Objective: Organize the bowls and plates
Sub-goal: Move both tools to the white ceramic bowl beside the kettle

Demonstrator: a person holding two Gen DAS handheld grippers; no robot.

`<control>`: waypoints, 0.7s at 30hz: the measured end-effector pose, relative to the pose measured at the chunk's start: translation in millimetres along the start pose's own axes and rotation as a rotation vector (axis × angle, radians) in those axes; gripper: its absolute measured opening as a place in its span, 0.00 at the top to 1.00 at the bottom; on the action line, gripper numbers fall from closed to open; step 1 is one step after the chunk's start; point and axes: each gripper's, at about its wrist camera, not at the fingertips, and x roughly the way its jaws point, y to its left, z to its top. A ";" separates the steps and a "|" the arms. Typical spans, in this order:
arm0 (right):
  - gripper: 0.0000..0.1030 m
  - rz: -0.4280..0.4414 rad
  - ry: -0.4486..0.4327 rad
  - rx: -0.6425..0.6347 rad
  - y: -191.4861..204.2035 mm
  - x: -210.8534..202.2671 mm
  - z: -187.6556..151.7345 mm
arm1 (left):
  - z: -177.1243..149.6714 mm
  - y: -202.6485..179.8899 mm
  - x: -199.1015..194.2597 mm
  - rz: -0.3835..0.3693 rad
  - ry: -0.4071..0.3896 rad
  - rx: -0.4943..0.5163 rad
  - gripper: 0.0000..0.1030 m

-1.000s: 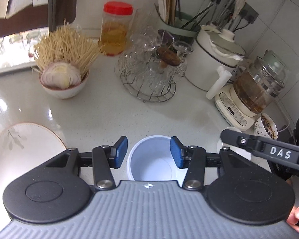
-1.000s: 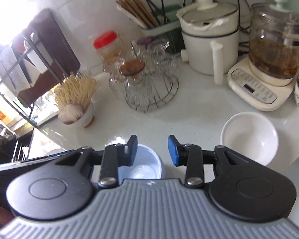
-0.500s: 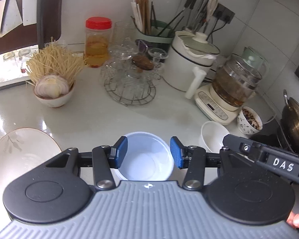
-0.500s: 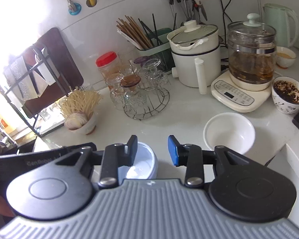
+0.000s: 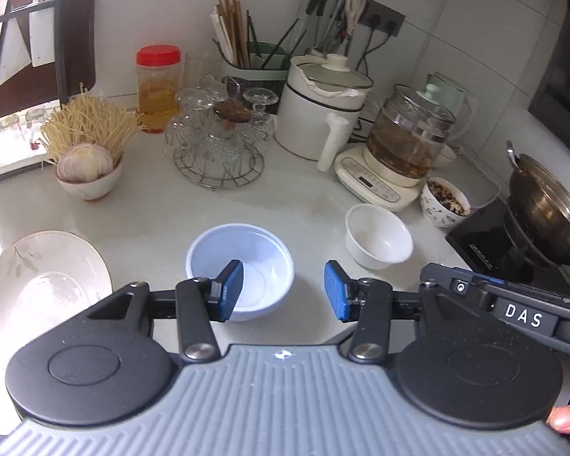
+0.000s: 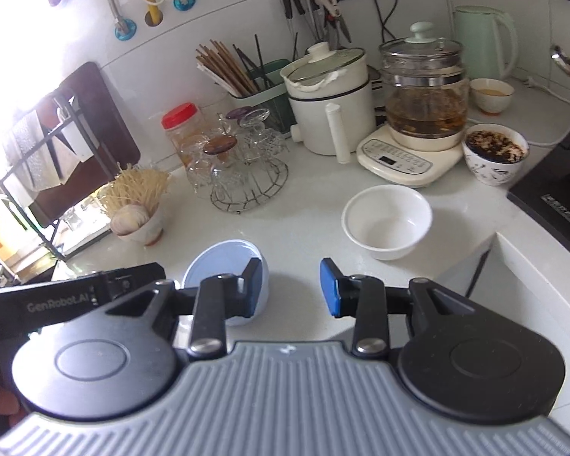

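clear: counter [image 5: 163, 224] centre | blocked: glass rack [image 5: 218, 152], cooker [image 5: 319, 114] behind

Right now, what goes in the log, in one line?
left gripper: open, empty | right gripper: open, empty | blue bowl, white bowl, plate: on counter

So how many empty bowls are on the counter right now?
2: the pale blue bowl nearest the left claw, and the white bowl before the kettle base. Others hold food; nothing looks hidden.
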 end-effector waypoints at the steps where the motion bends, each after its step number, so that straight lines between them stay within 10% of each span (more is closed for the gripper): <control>1: 0.64 -0.004 -0.004 0.006 -1.1 -3.8 -3.0 | -1.8 -1.4 -1.5 -0.006 0.001 0.001 0.48; 21: 0.64 -0.167 -0.068 0.152 -44.3 -35.9 -12.4 | -6.6 -33.8 21.1 -0.180 0.053 0.104 0.47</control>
